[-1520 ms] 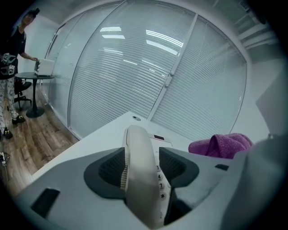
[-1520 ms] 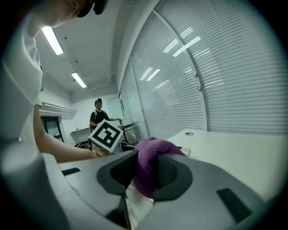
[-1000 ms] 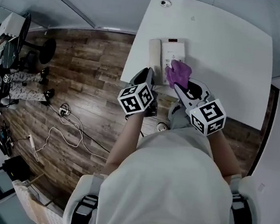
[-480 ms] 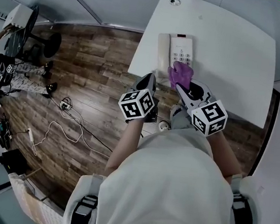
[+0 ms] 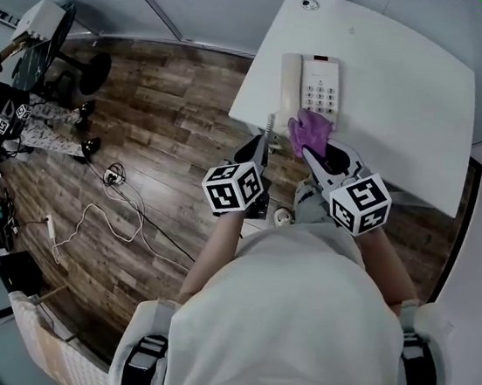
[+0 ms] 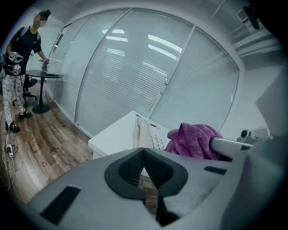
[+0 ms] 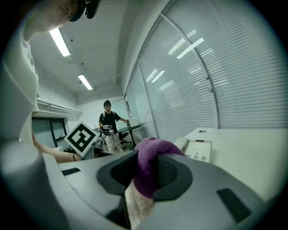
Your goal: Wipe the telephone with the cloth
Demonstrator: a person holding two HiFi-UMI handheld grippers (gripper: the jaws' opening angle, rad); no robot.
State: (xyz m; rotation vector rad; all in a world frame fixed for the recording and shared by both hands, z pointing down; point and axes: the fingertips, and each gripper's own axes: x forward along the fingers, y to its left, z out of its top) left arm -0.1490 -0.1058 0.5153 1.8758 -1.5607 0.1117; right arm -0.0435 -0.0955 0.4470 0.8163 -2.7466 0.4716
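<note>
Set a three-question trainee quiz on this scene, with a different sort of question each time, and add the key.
1. What is the right gripper clamped on?
A a purple terry cloth
B a yellow sponge
C nothing
2. True or false: the left gripper has its jaws wide apart.
3. Fill in: the white push-button telephone stands on the white ____.

Key: 1 A; 2 false, they are together with nothing between them; 3 table.
</note>
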